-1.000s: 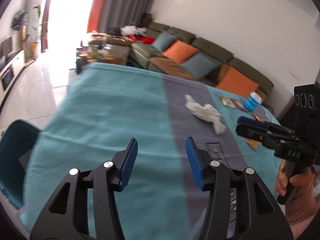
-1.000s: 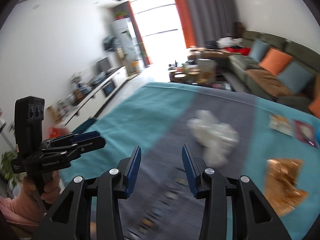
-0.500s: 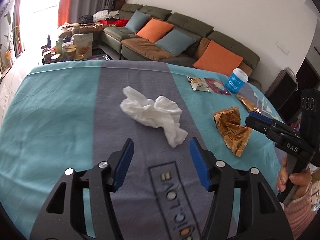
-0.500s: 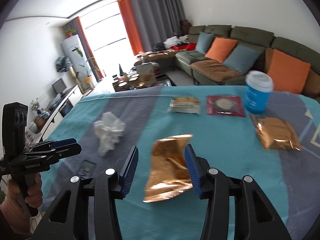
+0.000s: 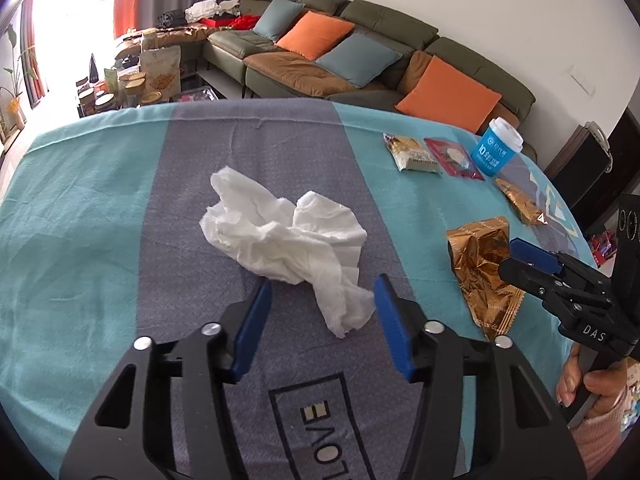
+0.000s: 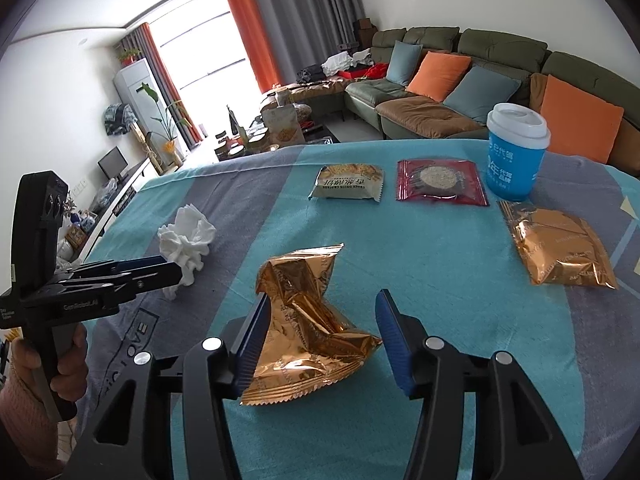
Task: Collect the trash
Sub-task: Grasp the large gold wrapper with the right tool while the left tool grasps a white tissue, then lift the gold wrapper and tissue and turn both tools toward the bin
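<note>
A crumpled white tissue (image 5: 286, 238) lies on the grey stripe of the tablecloth; its near tail reaches between the open jaws of my left gripper (image 5: 320, 312). It also shows in the right wrist view (image 6: 186, 236). A crumpled gold wrapper (image 6: 308, 320) lies between the open jaws of my right gripper (image 6: 318, 328), close to the left finger. The same wrapper (image 5: 480, 264) shows in the left wrist view, with my right gripper (image 5: 516, 258) over it. My left gripper (image 6: 168, 268) shows at the left of the right wrist view.
A teal and grey cloth (image 6: 440, 256) covers the table. At the far side lie a yellow snack packet (image 6: 348, 182), a red packet (image 6: 440, 180), a blue cup with a white lid (image 6: 516, 152) and a second gold wrapper (image 6: 560, 248). A sofa (image 5: 360, 52) stands beyond.
Both grippers have swung to the right and come in low. The tissue now lies at my left jaws and the gold wrapper between my right jaws. Both stayed open.
</note>
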The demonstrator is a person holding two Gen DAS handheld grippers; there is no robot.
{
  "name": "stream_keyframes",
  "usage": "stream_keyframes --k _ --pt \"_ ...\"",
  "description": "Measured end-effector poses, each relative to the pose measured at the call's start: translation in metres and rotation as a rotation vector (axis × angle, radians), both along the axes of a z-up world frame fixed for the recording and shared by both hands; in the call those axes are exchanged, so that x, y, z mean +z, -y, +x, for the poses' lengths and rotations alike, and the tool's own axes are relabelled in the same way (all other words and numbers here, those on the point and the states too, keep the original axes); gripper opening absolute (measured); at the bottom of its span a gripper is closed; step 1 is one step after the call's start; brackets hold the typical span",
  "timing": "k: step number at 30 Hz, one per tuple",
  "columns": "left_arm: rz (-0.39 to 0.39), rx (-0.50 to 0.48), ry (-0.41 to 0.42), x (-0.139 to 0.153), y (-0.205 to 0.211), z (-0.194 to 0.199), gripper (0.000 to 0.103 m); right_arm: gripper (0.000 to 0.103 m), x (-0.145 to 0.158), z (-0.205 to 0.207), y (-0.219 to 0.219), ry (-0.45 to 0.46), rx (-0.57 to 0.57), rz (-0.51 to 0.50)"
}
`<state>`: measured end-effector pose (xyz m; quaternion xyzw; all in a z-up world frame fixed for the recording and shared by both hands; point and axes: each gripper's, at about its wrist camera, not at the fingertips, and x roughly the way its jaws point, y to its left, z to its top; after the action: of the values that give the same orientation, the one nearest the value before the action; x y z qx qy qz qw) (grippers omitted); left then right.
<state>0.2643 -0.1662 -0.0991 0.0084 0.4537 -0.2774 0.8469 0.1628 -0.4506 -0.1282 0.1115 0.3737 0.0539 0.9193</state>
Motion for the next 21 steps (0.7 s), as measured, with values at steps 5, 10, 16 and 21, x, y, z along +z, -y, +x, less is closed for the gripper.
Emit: stream_keyframes --k 5,10,16,21 --pt "0.017 0.008 0.002 -0.006 0.001 0.003 0.035 0.037 -0.004 0.004 -0.007 -0.023 0.025 -0.017" --pt "-0.003 0.008 -0.007 -0.008 -0.006 0.002 0.011 0.021 -0.005 0.003 -0.012 -0.033 0.049 -0.022" --pt "0.007 0.008 0.053 0.002 -0.022 -0.016 0.007 0.012 -0.002 0.002 -0.02 -0.01 0.066 -0.028" --pt "-0.002 -0.006 0.112 0.017 -0.041 -0.039 0.007 0.012 0.002 -0.003 -0.03 0.015 0.081 -0.021"
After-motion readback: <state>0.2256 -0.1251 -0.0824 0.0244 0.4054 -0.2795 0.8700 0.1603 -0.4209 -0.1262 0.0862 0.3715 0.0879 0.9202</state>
